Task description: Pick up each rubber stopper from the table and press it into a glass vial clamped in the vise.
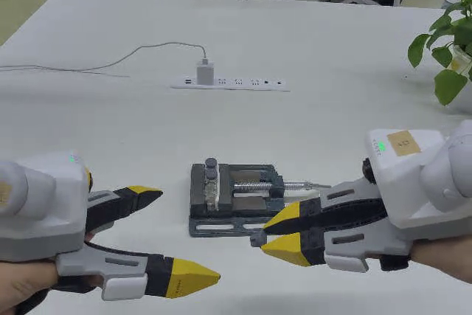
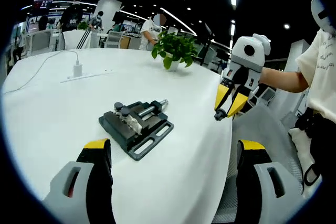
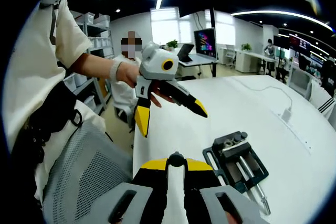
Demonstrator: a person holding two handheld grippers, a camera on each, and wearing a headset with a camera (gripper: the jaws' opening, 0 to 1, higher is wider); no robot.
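Head view: right gripper [image 1: 267, 235] is tip-pinching a small black rubber stopper [image 1: 254, 240] beside the grey metal vise [image 1: 258, 179], possibly slipping out; left gripper [image 1: 188, 236] is gaping empty.

A dark grey vise [image 1: 247, 208] sits flat on the white counter [image 1: 310, 49], clamping clear glass vials [image 1: 212, 195] upright, two topped by dark stoppers [image 1: 212, 163]. Another stopper [image 3: 176, 158] sits pinched in the right tongs [image 3: 176, 165].

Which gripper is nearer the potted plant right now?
Right. The right gripper, shut on a rubber stopper, is on the side of the vise toward the potted plant. The left gripper, fingers open, is across the vise, farther away.
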